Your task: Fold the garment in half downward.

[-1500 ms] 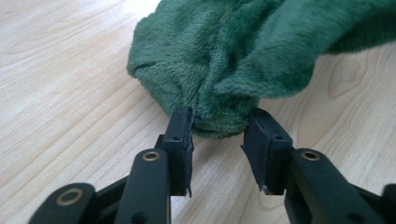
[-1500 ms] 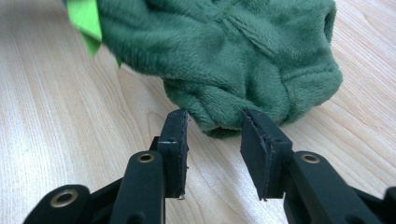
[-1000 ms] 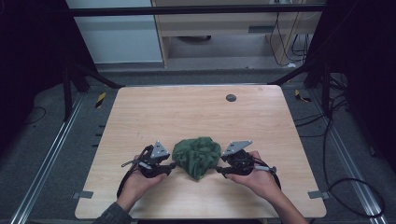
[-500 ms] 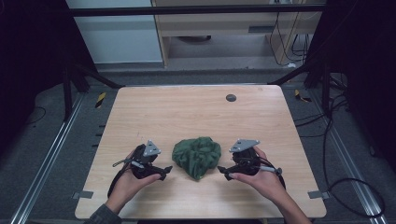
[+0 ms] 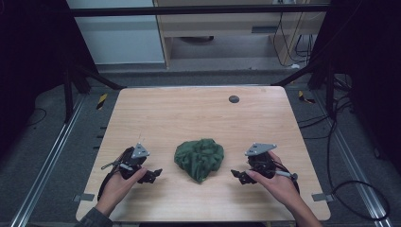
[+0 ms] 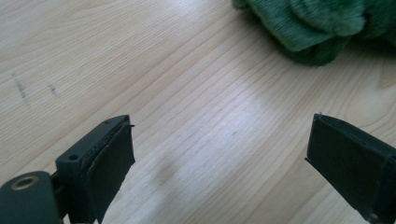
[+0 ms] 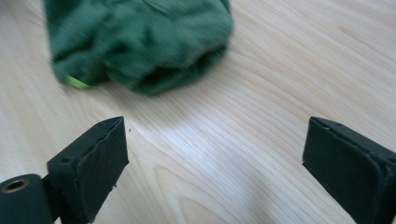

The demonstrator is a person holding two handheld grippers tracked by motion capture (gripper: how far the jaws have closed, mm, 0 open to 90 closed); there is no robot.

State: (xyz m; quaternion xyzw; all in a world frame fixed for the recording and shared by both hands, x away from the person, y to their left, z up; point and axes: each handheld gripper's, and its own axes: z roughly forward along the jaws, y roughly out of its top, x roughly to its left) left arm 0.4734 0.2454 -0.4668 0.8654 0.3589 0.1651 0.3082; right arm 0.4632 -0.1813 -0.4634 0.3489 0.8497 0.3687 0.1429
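A pale wooden worktop (image 5: 198,113) was seen from the high view, standing on a grey floor (image 5: 42,137) with dark frame bars around it. A small dark disc (image 5: 233,99) was set in the worktop near its far edge. A crumpled green cloth (image 5: 199,158) lay on the near half of the worktop, roughly midway between the two hand-held grippers and touched by neither. The left hand-held gripper (image 5: 152,174) was held low at the cloth's left, near the front edge, with its jaws pointed towards the cloth; in the left gripper view its jaws were spread wide apart over bare wood, nothing was between them, and the cloth (image 6: 322,28) lay beyond them at the upper right. The right hand-held gripper (image 5: 238,175) was held at the cloth's right, likewise near the front edge and pointed inwards; in the right gripper view its jaws were also spread wide with nothing between them, and the cloth (image 7: 140,39) lay ahead at the upper left. A small bright green patch (image 7: 77,82) was seen at the cloth's lower edge.
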